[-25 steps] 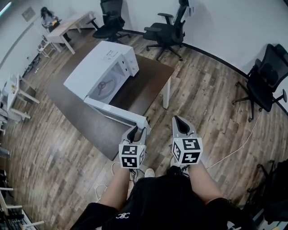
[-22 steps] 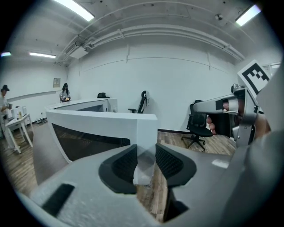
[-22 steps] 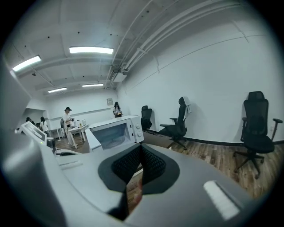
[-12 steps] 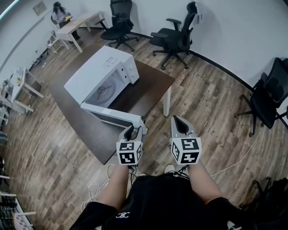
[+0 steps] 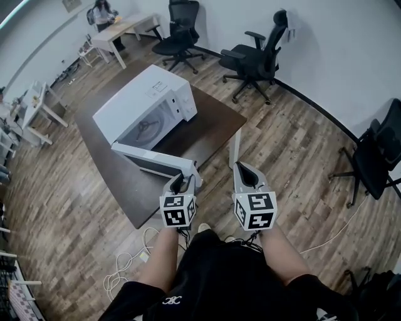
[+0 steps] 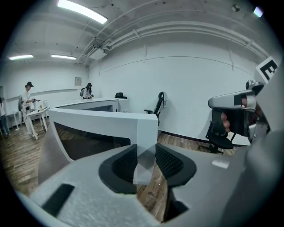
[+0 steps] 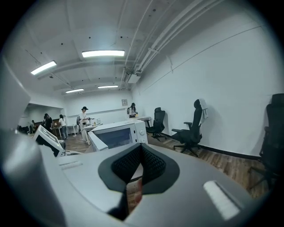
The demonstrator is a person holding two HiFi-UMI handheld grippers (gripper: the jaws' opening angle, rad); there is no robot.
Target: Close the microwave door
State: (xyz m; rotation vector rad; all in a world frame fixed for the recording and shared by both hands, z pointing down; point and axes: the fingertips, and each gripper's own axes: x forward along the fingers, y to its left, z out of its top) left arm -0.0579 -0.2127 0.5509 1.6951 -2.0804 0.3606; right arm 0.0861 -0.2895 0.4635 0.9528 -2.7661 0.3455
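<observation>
- The microwave (image 5: 141, 94) is white and stands on a dark brown worktop (image 5: 210, 122), with its cavity facing the person.
- Its door (image 5: 150, 160) is swung wide open. It reaches from the hinge at the microwave's left side out past the worktop's near edge, toward the person.
- The left tool (image 5: 183, 180) is at the door's free end. In the left gripper view the end of the door (image 6: 102, 122) stands upright between the jaws of this tool (image 6: 145, 153). The jaws are set wide and their black pads lie against both faces, so it grips the door.
- The right tool (image 5: 243, 166) hangs over the wooden floor (image 5: 294, 144), just beside the left one and clear of the door. In its own view the tips of this tool (image 7: 141, 148) meet, with nothing between them. The microwave (image 7: 117, 135) shows beyond them.
- Black office chairs (image 5: 257, 53) stand by the wall behind the worktop.
- A person (image 5: 101, 11) sits at a pale desk in the far corner.
- A pale cable (image 5: 125, 266) lies looped on the floor by the person's left leg.
</observation>
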